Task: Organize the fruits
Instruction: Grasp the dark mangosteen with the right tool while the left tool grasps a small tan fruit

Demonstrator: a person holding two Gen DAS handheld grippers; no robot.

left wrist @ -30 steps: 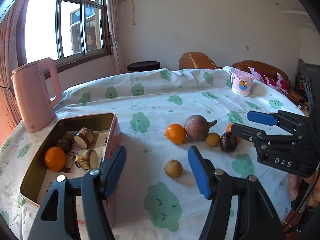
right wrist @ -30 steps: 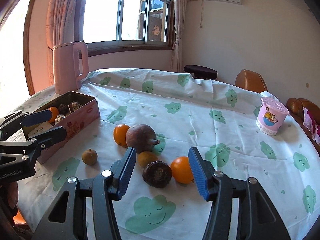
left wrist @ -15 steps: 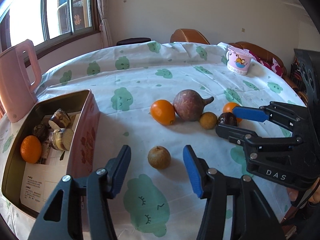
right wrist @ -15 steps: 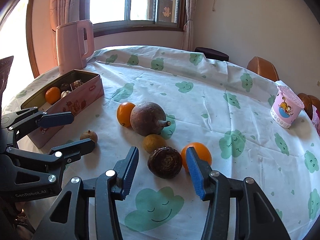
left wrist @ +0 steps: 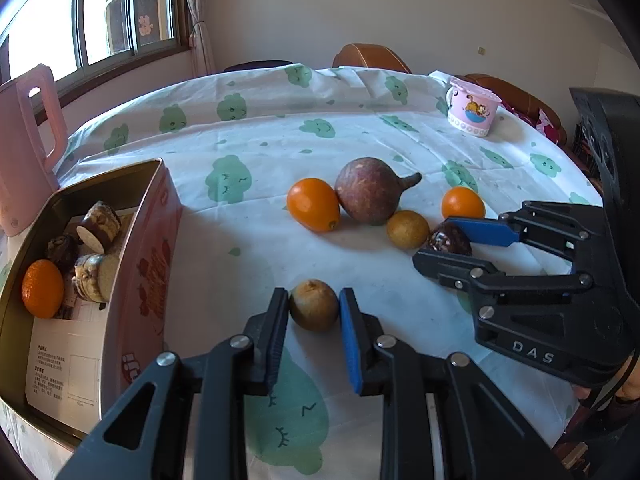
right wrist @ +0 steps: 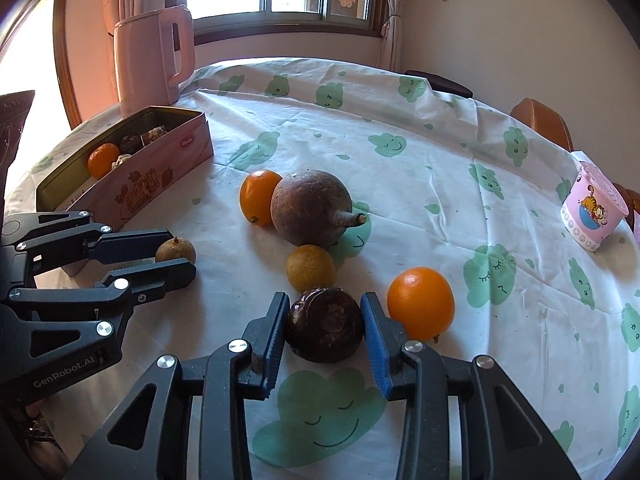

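Sunny light falls on our round table (right wrist: 440, 184) with its cloud cloth. Our left gripper (left wrist: 314, 312) squeezes a small brown fruit (left wrist: 313, 310) that sits on the cloth near the pink tin (left wrist: 148, 264). Our right gripper (right wrist: 324, 326) squeezes a dark round fruit (right wrist: 325, 328) beside an orange (right wrist: 421, 303).

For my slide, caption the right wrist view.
Right gripper closes around a dark round fruit while the left gripper brackets a small brown fruit.
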